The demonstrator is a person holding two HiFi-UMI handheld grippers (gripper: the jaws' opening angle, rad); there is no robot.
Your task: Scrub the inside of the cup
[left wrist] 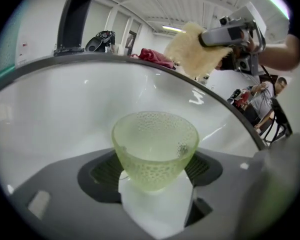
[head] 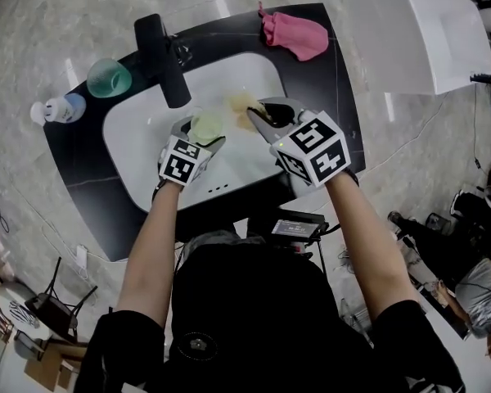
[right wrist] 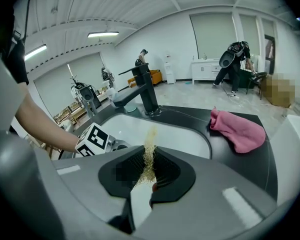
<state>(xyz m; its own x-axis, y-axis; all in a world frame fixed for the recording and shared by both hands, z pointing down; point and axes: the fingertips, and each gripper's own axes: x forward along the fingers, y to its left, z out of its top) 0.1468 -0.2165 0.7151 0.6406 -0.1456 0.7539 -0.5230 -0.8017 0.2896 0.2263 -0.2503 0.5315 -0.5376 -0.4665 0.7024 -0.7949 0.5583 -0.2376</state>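
**Far left.** A white-capped bottle (head: 61, 107) with a bluish body is laid on the black surface (head: 78, 166), left of the basin. A teal cup (head: 109, 78) is set just to its right on the same surface, well apart from both grippers.

**Left of centre.** A black tap (head: 162, 60) is mounted at the rear rim of the white basin (head: 139, 150) and reaches out over it.

**Centre.** The left gripper (head: 203, 133) is held over the basin. Its fingers (left wrist: 101, 176) are closed on a pale green cup (left wrist: 155, 144), which is pressed from both sides low on its wall. The cup is translucent and dimpled, and it is kept upright with its mouth upward, inside the basin's outline. Whether its foot touches the basin floor cannot be told.

**Right of centre.** A yellow fibrous scrub pad (head: 242, 105) is pinched edge-on between the closed fingers (right wrist: 172, 176) of the right gripper (head: 268, 119). The free end of the pad sticks out past the fingertips. It is held over the basin, near the pale green cup on that cup's right. In the left gripper view it is seen above and beyond the rim, apart from it.

**Rear right.** A pink cloth (head: 295, 35) is bunched on the black surface by the basin's far right corner.

**Far right.** A white panel (head: 430, 31) is placed beyond the edge of the surface.
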